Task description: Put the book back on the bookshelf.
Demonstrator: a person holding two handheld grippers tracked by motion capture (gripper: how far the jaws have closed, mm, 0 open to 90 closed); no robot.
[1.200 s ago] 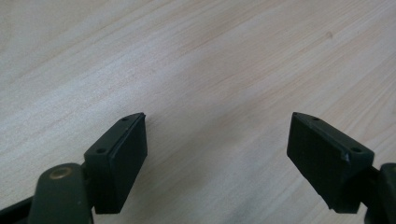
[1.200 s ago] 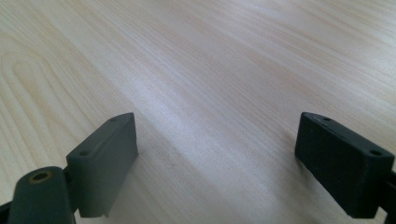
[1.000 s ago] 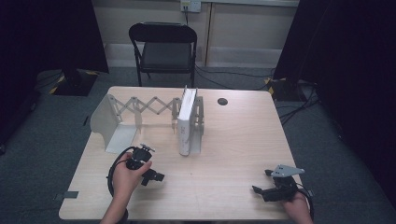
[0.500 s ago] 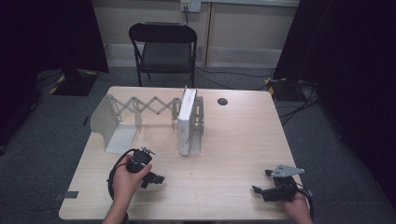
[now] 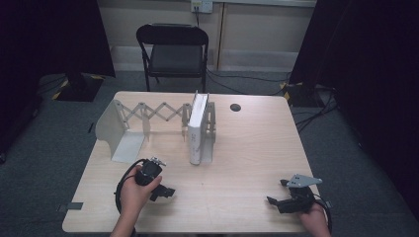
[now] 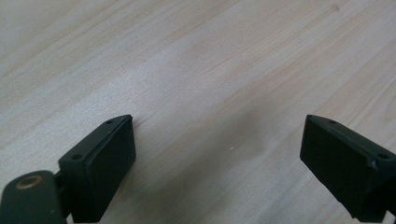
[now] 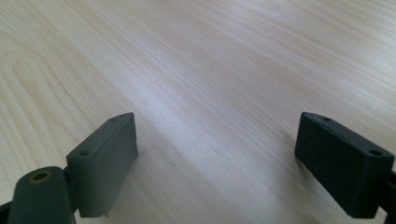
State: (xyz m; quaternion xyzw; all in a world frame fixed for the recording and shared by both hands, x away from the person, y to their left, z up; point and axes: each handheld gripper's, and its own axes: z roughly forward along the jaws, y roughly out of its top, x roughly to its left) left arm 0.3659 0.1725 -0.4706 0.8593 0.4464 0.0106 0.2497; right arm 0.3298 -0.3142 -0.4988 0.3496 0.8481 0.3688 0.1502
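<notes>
Pale wood surface [image 5: 237, 163] carries the white box [image 5: 197, 129], upright in the accordion rack [image 5: 148, 116]. My left tool [image 5: 165, 191] sits near the box's front end, my right tool [image 5: 279, 202] well apart. Left gripper view: jaws, just opening, stand wide over bare wood. Right gripper view: jaws wide, nothing held.

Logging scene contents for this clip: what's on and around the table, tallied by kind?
Grippers: 2, left gripper and right gripper
White expandable rack: 1
White book standing in it: 1
Black disc: 1
Folding chair: 1
Total: 6
</notes>
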